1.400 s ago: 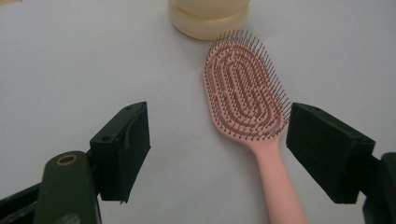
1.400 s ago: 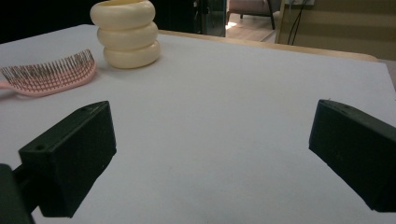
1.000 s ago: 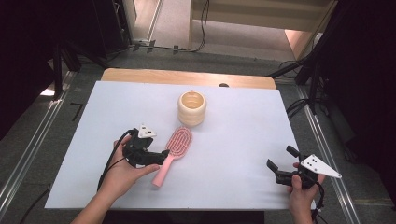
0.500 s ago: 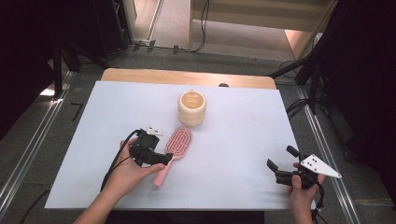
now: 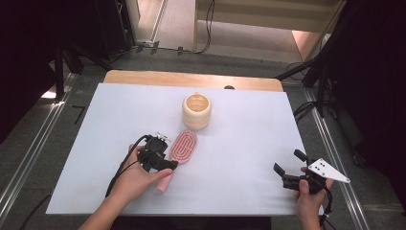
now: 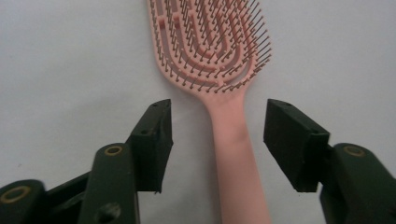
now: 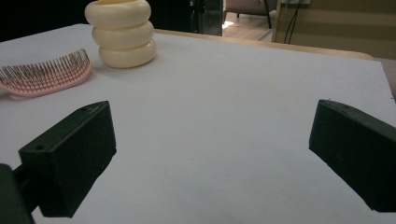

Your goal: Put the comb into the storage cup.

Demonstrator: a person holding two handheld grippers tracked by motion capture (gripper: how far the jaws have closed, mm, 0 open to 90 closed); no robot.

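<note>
Closing left tongs around hairbrush

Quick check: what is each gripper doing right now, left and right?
Left gripper: open, jaws just closing around the pink hairbrush handle, not touching.
Right gripper: open, empty.

A cream ribbed cup of three stacked rings stands upright toward the far middle of the white surface; a bare wooden strip runs along the far edge; black cables trail over the grey floor beyond.
</note>
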